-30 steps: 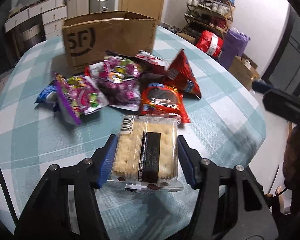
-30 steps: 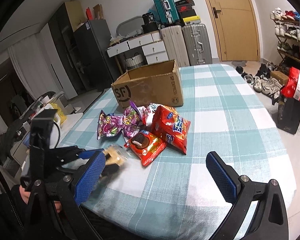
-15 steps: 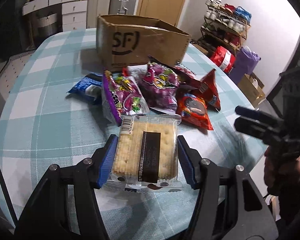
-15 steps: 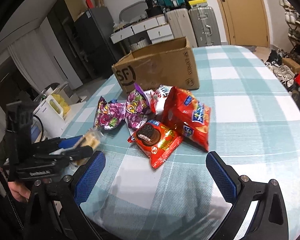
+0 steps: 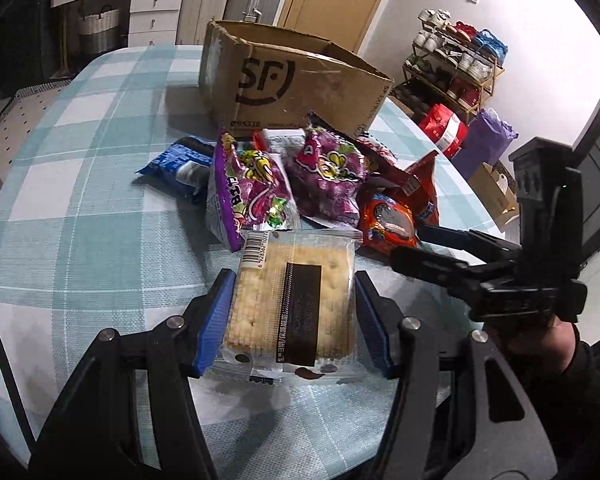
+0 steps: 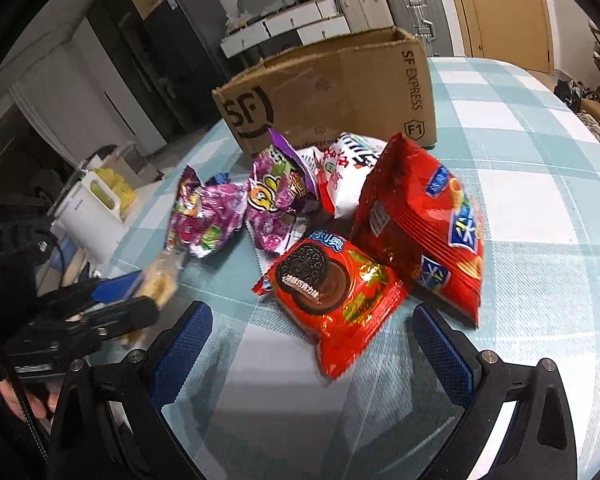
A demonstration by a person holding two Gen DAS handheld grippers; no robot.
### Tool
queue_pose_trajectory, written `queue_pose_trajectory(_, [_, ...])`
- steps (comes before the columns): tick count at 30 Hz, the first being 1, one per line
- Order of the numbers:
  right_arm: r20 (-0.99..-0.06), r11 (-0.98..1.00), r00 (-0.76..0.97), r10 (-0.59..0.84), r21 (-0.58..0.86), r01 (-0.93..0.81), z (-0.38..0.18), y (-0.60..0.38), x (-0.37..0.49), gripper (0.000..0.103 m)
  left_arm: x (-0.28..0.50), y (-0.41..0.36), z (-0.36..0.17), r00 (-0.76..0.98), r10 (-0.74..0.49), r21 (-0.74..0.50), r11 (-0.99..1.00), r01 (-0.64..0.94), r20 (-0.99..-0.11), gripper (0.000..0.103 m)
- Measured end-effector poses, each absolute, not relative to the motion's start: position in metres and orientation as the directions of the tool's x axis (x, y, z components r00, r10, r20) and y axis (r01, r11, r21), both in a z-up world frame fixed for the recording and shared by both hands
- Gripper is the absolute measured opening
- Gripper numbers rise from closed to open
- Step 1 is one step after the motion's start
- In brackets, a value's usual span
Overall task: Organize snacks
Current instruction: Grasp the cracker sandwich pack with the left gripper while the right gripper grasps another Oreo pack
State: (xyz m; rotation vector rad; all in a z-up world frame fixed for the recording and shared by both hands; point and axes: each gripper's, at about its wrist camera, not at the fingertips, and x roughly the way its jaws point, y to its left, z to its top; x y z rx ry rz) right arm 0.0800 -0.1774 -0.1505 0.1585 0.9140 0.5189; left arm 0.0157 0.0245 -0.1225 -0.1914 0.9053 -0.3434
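Not much is done yet. The brown cardboard box (image 6: 332, 92) is seen at the back of the checked table (image 6: 532, 208) — a heap of shiny, crinkly snack bags (image 5: 324, 172) is left before it. A flat cracker pack (image 5: 292, 300) is pinched by the left gripper (image 5: 292, 312). The right gripper (image 6: 312, 344) is spread wide — nothing is held.

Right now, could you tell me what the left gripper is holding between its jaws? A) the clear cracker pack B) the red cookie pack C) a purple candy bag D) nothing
A: the left gripper has its jaws closed against both sides of the clear cracker pack, in front of the snack pile.
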Motion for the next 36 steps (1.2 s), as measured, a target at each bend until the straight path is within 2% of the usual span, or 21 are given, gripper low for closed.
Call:
queue_pose_trajectory(8, [-0.743, 0.892, 0.516, 0.426, 0.249, -0.377, -0.154, -0.158, 0.090, 0.101, 0.012, 0.034, -0.118, 0.580, -0.368, -0.314, 0.929, 0.197, -0.726, 0.056])
queue_pose_trajectory(10, [-0.745, 0.896, 0.525, 0.412, 0.227, -0.381, -0.154, -0.154, 0.093, 0.096, 0.011, 0.034, -0.118, 0.579, -0.368, -0.316, 0.929, 0.193, -0.727, 0.056])
queue_pose_trajectory(12, [-0.754, 0.907, 0.539, 0.375, 0.178, -0.382, -0.153, -0.150, 0.095, 0.081, 0.009, 0.035, -0.118, 0.580, -0.370, -0.319, 0.928, 0.193, -0.726, 0.056])
queue_pose_trajectory(18, [-0.739, 0.887, 0.535, 0.408, 0.184, -0.423, -0.153, -0.151, 0.091, 0.058, 0.007, 0.041, -0.118, 0.584, -0.369, -0.332, 0.927, 0.175, -0.723, 0.056])
queue_pose_trajectory(29, [-0.704, 0.878, 0.540, 0.461, 0.271, -0.395, -0.149, -0.174, 0.072, 0.056, -0.002, 0.041, -0.109, 0.605, -0.371, -0.327, 0.926, 0.188, -0.704, 0.056])
queue_pose_trajectory(36, [-0.632, 0.839, 0.561, 0.535, 0.322, -0.438, -0.126, -0.183, 0.057, 0.056, -0.003, 0.040, -0.098, 0.622, -0.362, -0.318, 0.930, 0.186, -0.694, 0.056])
